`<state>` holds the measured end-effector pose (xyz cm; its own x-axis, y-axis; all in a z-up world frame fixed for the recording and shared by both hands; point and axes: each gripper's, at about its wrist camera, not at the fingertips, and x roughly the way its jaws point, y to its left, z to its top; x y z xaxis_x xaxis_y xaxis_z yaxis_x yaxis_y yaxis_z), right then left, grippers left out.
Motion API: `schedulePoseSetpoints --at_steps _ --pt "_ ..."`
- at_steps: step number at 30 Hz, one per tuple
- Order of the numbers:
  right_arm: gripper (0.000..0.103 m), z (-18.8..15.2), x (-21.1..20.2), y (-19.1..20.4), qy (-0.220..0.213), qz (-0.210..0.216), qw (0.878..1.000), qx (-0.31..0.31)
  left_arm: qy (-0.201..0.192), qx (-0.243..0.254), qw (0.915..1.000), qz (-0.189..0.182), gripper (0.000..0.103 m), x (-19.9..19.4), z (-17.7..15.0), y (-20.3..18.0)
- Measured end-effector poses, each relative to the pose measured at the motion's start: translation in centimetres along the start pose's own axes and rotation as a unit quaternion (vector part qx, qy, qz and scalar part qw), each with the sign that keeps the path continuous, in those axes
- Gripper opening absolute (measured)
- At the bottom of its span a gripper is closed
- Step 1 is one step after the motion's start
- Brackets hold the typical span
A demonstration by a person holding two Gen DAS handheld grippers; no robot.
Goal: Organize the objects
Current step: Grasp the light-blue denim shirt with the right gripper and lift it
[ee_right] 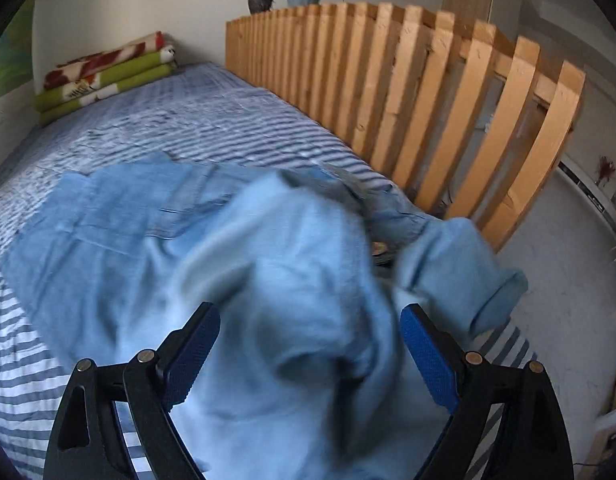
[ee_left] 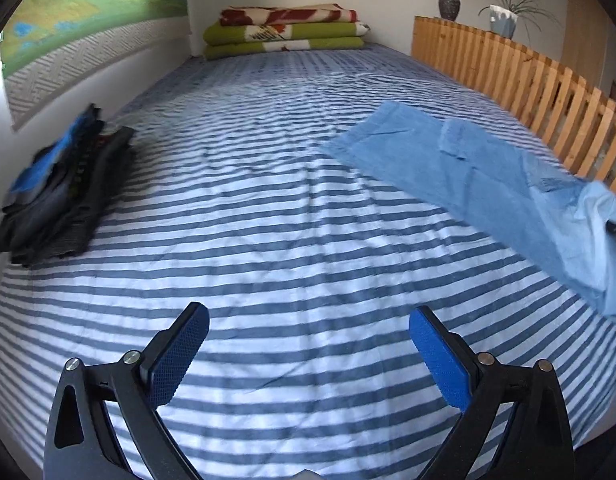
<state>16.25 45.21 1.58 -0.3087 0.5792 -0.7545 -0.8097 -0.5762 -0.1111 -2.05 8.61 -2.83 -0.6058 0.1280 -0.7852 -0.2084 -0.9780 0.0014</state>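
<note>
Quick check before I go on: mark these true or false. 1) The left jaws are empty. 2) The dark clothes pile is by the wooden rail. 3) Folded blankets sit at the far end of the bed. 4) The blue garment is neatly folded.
1) True: the left gripper stands open over bare striped sheet.
2) False: the dark pile lies by the wall, opposite the rail.
3) True: blankets are stacked there.
4) False: the blue garment lies rumpled, bunched between the right gripper pads.
</note>
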Motion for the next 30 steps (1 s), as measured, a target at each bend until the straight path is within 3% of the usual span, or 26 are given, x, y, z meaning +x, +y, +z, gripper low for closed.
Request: schedulePoseSetpoints --at_steps 4,6,7,8,10,15,19,21,23,27,28,30 --pt "0.089 0.1 1.4 -0.7 0.022 0.045 0.999 0.009 -0.003 0.007 0.9997 -0.023 0.100 1.3 2.0 -3.5" --pt "0.067 0.0 1.2 -0.3 0.026 0.080 0.996 0.006 -0.005 0.009 0.9994 -0.033 0.100 1.6 2.4 -4.9" --pt "0.034 0.0 1.1 0.5 0.042 0.101 0.994 -0.001 -0.004 0.013 0.9992 -0.037 0.100 1.8 2.5 -5.7" --pt "0.022 0.0 1.0 1.1 0.045 0.108 0.993 -0.005 -0.002 0.018 0.9991 -0.039 0.100 2.0 2.6 -6.5" --pt "0.015 -0.1 0.2 2.5 0.036 0.112 0.993 -0.015 0.000 0.025 0.9989 -0.039 0.099 2.2 2.5 -7.3" --pt "0.011 -0.8 -4.1 6.2 0.003 0.178 0.983 -0.044 -0.002 0.014 0.9997 -0.022 0.099 1.2 2.1 -6.1" --pt "0.010 -1.6 -7.5 10.2 -0.007 0.266 0.962 -0.062 -0.006 -0.019 0.9998 0.005 0.099 0.0 2.2 -2.1" --pt "0.010 -2.1 -9.4 12.7 -0.023 0.281 0.955 -0.087 -0.010 -0.042 0.9989 0.020 0.099 -0.8 2.2 0.2" --pt "0.010 -3.2 -11.7 15.7 -0.031 0.314 0.942 -0.114 -0.017 -0.063 0.9974 0.032 0.099 -2.0 2.1 2.4" --pt "0.010 -6.2 -14.6 21.6 -0.006 0.396 0.901 -0.176 -0.034 -0.096 0.9927 0.065 0.099 -4.5 1.6 6.6" --pt "0.010 -7.7 -15.3 23.6 0.004 0.410 0.888 -0.208 -0.036 -0.103 0.9914 0.072 0.099 -4.9 1.4 7.6" --pt "0.012 -9.9 -16.1 25.6 0.021 0.413 0.874 -0.255 -0.032 -0.117 0.9895 0.079 0.099 -5.5 0.9 9.3"
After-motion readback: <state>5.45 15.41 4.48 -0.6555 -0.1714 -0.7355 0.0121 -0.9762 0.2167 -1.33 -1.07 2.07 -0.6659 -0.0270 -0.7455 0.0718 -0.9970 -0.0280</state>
